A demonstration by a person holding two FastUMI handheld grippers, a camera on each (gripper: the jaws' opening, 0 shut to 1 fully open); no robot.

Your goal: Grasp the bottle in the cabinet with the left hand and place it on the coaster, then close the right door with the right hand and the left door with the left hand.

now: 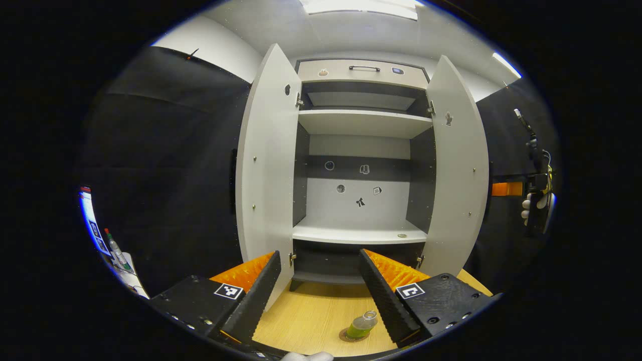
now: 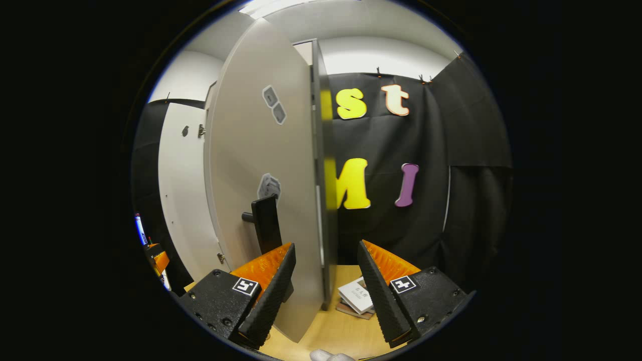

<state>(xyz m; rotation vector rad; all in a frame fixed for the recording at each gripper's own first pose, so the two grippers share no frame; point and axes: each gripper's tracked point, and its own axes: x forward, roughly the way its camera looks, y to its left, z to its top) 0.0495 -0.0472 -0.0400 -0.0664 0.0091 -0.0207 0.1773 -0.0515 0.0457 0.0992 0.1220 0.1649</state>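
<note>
Green liquid is showing in the bottle (image 1: 362,325), which is already sitting on the coaster (image 1: 352,337) at six o'clock in the left gripper view, so the placing looks done. You are holding the left gripper (image 1: 318,296) wide open and empty, facing the cabinet (image 1: 359,150) with both doors open. You are bringing the right gripper (image 2: 326,288), also spread and gripping nothing, astride the right door (image 2: 261,190) edge at twelve o'clock; both closings remain.

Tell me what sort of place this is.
Probably a staged test booth, not a lived-in home: black cloth hangs around a lone white cabinet with both doors open, and a bottle sits on a coaster on the wooden tabletop.
</note>
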